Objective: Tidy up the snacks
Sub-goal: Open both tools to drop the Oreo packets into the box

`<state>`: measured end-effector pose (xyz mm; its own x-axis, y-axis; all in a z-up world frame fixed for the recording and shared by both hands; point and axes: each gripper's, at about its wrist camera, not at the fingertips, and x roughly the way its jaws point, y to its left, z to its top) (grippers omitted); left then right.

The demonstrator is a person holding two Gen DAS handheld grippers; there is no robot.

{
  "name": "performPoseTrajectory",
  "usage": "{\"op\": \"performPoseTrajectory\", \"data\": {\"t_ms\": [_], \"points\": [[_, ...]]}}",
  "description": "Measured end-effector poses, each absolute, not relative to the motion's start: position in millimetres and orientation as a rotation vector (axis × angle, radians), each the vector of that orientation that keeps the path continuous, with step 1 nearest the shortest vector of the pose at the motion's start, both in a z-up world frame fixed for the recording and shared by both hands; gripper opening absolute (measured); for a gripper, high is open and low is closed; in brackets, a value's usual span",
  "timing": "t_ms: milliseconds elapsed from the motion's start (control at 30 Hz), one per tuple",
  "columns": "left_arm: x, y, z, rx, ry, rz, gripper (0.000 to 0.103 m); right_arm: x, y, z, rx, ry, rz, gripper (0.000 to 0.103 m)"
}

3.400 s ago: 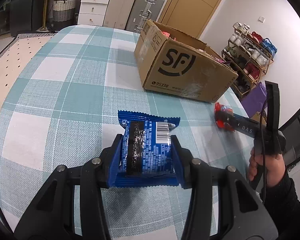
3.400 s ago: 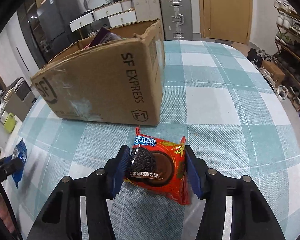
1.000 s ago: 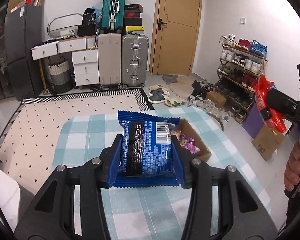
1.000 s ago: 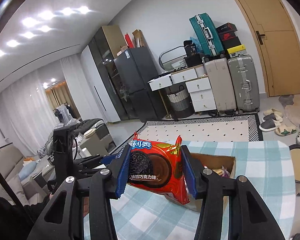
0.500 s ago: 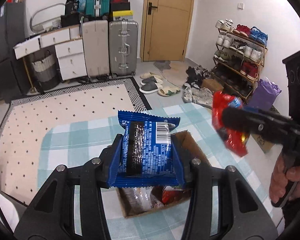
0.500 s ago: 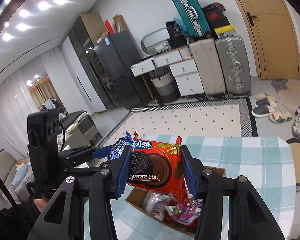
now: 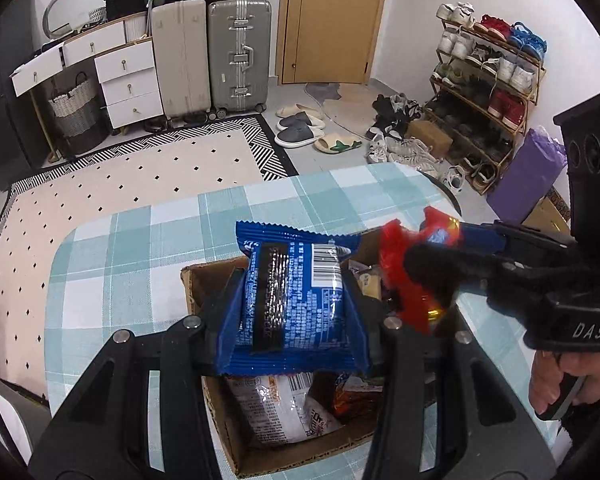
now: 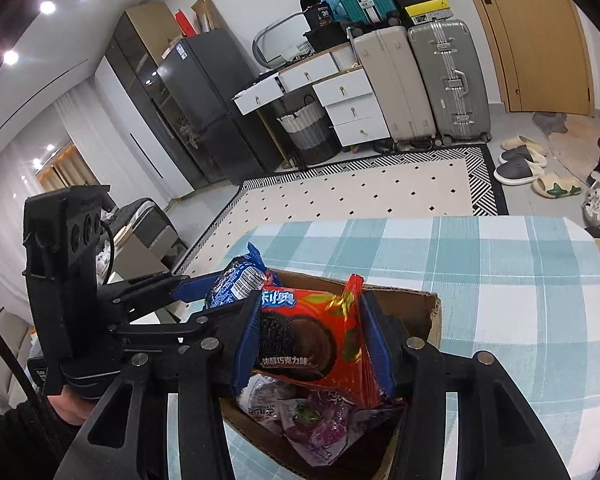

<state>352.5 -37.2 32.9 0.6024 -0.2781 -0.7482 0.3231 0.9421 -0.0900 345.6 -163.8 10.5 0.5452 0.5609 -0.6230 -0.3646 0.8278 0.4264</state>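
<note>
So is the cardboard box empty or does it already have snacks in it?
Not empty. The open box already holds several wrapped snacks: a white packet in the left view, purple wrappers in the right.

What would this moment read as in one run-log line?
left gripper: shut on blue packet | right gripper: shut on red packet | both over open box | stage: before drop

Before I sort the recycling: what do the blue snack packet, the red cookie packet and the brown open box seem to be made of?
Blue snack packet: glossy plastic film, likely; it glints, with crimped, saw-toothed ends.
Red cookie packet: shiny film, maybe foil-lined; gold highlights, wrinkles.
Brown open box: matte corrugated cardboard, by its thick, frayed rim.
</note>
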Motion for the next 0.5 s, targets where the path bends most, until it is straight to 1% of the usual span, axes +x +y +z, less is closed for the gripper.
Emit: {"op": "performPoseTrajectory", "data": {"t_ms": [167,333,367,400,433,467,500], "points": [[354.6,-42.5,20.9,0.057,0.863,-0.347,0.043,350.1,-163.5,-1.1,0.257,0.841,0.542,0.048],[350.5,-39.2,20.7,0.059,0.865,-0.345,0.043,346.2,-163.4,-2.6,0.244,0.843,0.533,0.049],[346.0,-39.3,23.7,0.058,0.855,-0.348,0.046,344.0,-163.0,-0.5,0.236,0.838,0.535,0.053],[343.0,-38.1,26.6,0.061,0.851,-0.346,0.055,341.1,-162.8,2.3,0.219,0.829,0.522,0.054],[339.8,-37.9,28.7,0.067,0.846,-0.336,0.060,336.7,-162.8,6.9,0.203,0.813,0.509,0.055],[333.7,-37.0,33.4,0.068,0.826,-0.323,0.068,334.1,-162.8,10.1,0.197,0.800,0.515,0.059],[328.8,-36.3,36.5,0.069,0.810,-0.317,0.074,329.8,-162.5,15.7,0.185,0.781,0.522,0.062]]}}
